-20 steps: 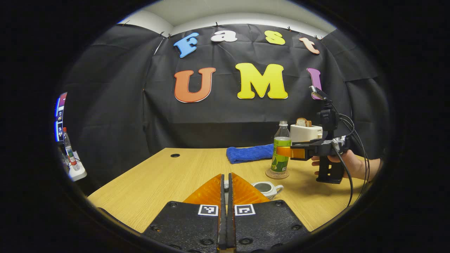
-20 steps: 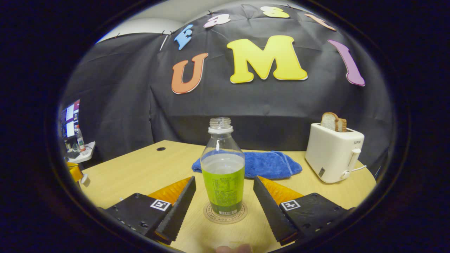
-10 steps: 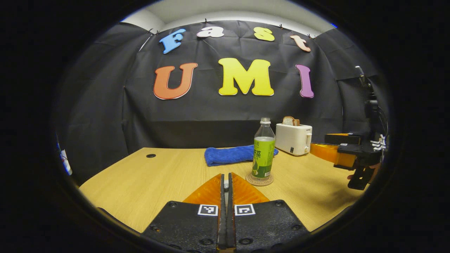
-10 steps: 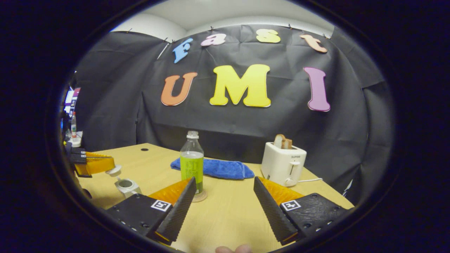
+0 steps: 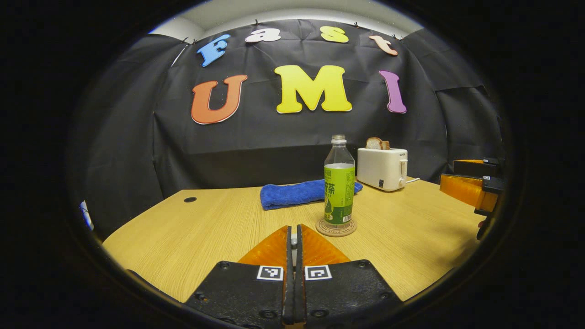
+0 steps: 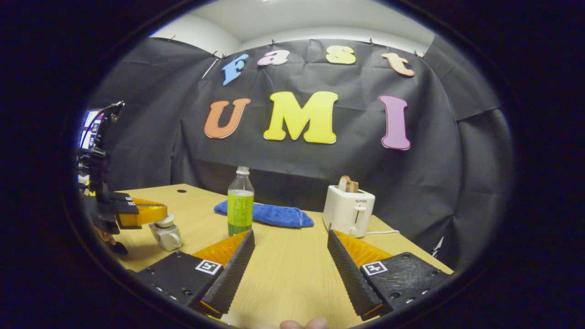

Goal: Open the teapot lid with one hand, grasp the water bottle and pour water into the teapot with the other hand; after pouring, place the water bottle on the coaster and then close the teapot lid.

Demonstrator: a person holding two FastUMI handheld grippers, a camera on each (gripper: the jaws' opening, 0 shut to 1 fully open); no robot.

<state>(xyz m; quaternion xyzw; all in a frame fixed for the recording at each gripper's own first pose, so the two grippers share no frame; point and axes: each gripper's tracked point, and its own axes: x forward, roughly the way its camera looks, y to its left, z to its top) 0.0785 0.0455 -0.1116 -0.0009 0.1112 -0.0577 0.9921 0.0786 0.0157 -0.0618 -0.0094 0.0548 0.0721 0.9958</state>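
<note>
Nearest the right gripper view's camera, the right gripper [image 6: 290, 256] has its fingers spread wide with nothing between them, above the bench [image 6: 292, 269]. Beyond its left finger the water bottle [image 6: 240, 203] stands upright. Far left, the left gripper [image 6: 157, 214] pinches the lid [image 6: 165, 220] over the teapot [image 6: 167, 236]. Behind sit a blue towel [image 6: 269, 214] and a toaster [image 6: 348, 209].

Non-task items on table
Blue towel [image 6: 265, 214] ahead-left of jaws; white toaster [image 6: 348, 210] w/ bread slice [image 6: 349, 184] ahead-right.
</note>
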